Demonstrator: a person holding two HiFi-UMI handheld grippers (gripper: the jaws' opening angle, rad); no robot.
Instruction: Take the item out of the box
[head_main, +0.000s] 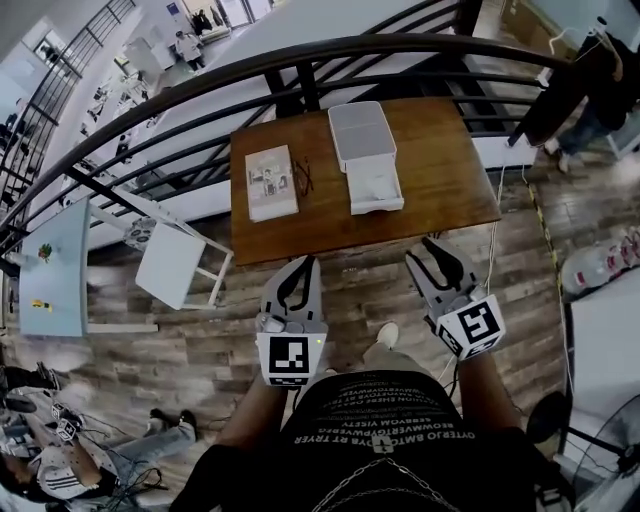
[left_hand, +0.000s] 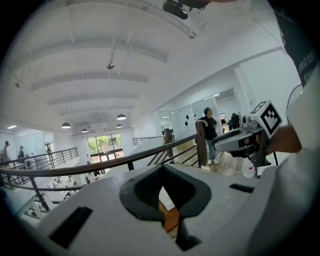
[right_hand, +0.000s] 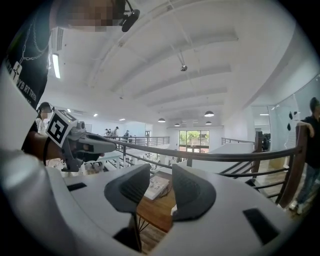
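With our left tongs (head_main: 303, 264) closed on nothing and our right tongs (head_main: 426, 250) open, we judge a one-sided reach could shove the box (head_main: 378, 207), at one o'clock on the table (head_main: 440, 180), with the item (head_main: 373, 185) inside.

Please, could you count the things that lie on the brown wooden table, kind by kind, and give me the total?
Book: 1
White box, lying open: 1
Small dark thing beside the book, probably glasses: 1
Total on the table: 3
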